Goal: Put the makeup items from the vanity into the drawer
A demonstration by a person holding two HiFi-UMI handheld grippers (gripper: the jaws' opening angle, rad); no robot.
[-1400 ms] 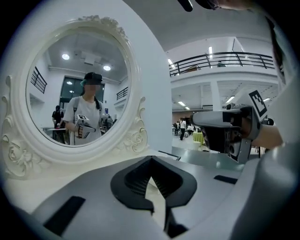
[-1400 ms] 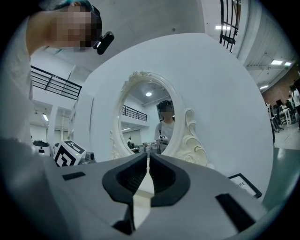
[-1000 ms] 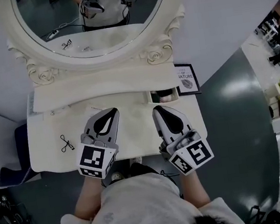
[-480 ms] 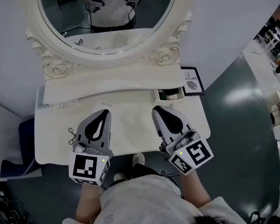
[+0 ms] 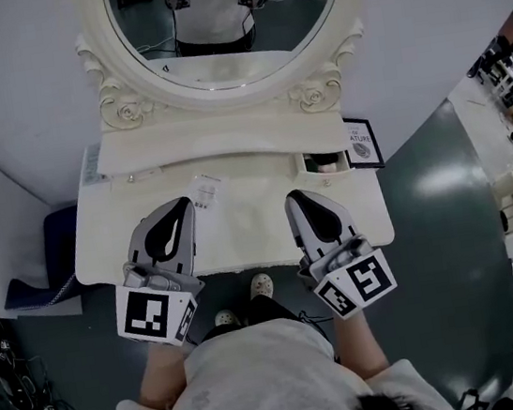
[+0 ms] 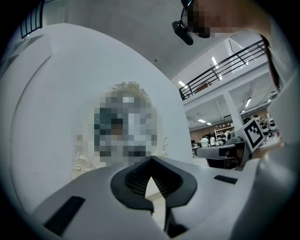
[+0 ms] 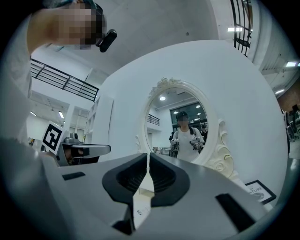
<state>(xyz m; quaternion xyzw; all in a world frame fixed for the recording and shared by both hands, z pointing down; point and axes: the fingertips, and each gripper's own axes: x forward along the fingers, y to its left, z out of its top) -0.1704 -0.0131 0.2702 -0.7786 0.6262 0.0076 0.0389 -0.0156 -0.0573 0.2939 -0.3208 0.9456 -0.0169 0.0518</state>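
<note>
Jaws of the left hand-held gripper (image 5: 181,203) and right hand-held gripper (image 5: 295,197) are closed and empty, held in front of the mirror (image 5: 235,51), maybe to fetch makeup.

Vanity top (image 5: 245,222) matt cream, smooth; carved mirror frame (image 5: 125,108) likewise, glass (image 5: 292,16) glossy. Left gripper (image 5: 183,203) and right gripper (image 5: 294,198): smooth grey plastic, ribbed black pads (image 7: 126,181).

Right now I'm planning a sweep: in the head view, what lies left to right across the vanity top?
left gripper → paper tag → right gripper → framed picture
</note>
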